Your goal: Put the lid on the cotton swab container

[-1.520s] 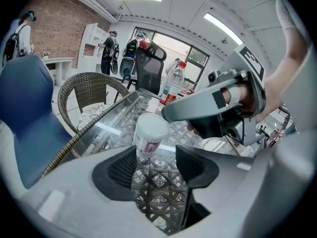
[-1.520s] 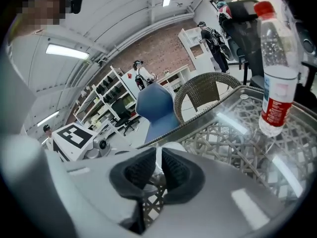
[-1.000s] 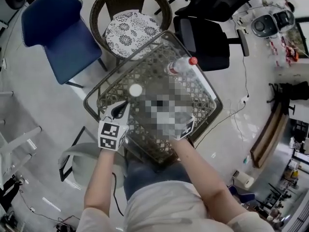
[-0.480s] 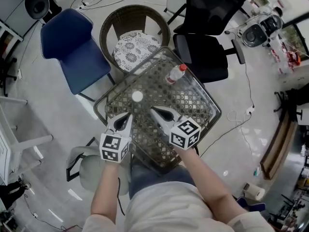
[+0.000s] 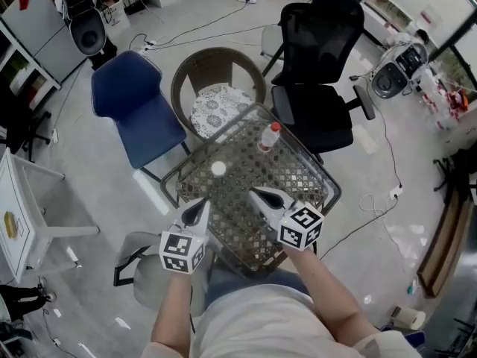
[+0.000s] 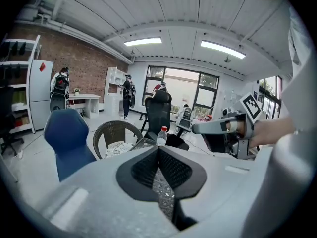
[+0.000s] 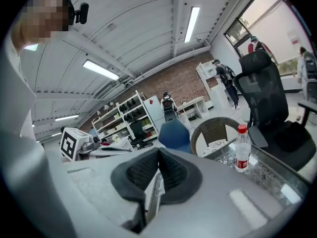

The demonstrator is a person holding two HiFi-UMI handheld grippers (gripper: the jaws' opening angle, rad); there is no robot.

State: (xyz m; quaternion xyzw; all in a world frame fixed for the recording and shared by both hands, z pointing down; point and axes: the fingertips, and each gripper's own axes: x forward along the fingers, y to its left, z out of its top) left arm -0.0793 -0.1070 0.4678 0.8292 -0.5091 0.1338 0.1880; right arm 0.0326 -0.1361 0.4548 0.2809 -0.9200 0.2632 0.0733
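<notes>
- My left gripper (image 5: 201, 206) hangs at seven o'clock of the cotton swab container (image 5: 218, 168), jaws pressed together and empty.
- My right gripper (image 5: 256, 194) is the same, at four o'clock.

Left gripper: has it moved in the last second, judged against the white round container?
Yes. The left gripper has drawn back from the white round container, toward the person.

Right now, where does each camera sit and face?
Head view: on the person's head, facing steeply down at the glass-topped wicker table; forearms, left gripper, right gripper show.
Left gripper view: on that gripper, along shut jaws; right gripper shows.
Right gripper view: likewise; left gripper's cube shows.
All share the clear red-capped plastic bottle.
</notes>
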